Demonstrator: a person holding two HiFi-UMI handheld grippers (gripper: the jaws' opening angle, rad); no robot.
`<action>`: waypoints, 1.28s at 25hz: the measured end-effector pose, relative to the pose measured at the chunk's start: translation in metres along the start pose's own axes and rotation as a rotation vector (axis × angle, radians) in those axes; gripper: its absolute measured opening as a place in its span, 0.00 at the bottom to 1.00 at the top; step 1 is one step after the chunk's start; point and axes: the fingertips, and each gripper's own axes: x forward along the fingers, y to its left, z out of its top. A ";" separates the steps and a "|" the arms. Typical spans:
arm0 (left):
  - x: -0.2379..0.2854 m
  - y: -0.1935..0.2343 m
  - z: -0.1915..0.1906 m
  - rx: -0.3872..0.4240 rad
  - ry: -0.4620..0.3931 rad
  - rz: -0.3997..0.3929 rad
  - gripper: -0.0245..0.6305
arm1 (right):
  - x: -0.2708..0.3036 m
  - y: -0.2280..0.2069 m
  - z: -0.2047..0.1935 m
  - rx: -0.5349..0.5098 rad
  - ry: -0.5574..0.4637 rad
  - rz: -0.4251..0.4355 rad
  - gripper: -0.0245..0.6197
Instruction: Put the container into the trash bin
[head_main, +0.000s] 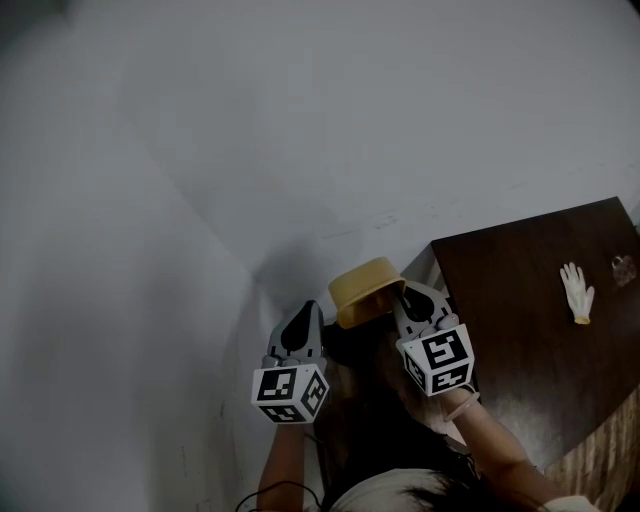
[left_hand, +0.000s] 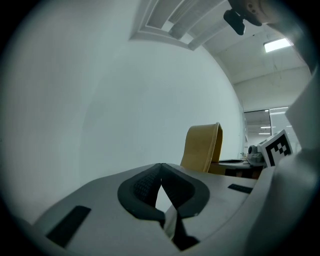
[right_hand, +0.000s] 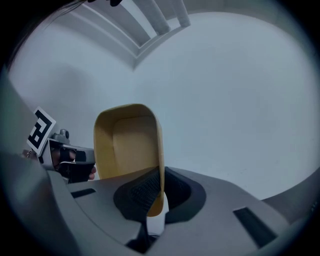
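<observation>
Wall (head_main: 300, 120): pale grey, fills most of head view, directly behind both grippers.
Table (head_main: 530, 330): dark brown, at right, its corner near container.
Container (head_main: 366, 290): yellow, tipped on side, held in air before wall, just left of table corner.
Right gripper (right_hand: 159, 192): jaws closed on container's side wall, pinched between pads.
Left gripper (left_hand: 161, 167): jaws together, tips touching, nothing held; left of container, apart from it.
Glove (head_main: 576, 292): white, flat on table, well apart from container.
</observation>
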 end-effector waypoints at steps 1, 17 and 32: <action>0.004 0.004 -0.005 -0.008 0.006 0.006 0.07 | 0.006 -0.001 -0.005 -0.002 0.010 0.008 0.06; 0.062 0.063 -0.103 -0.112 0.082 0.034 0.07 | 0.095 -0.015 -0.101 -0.065 0.143 0.066 0.06; 0.090 0.098 -0.200 -0.215 0.120 0.080 0.07 | 0.152 -0.008 -0.199 -0.135 0.263 0.166 0.06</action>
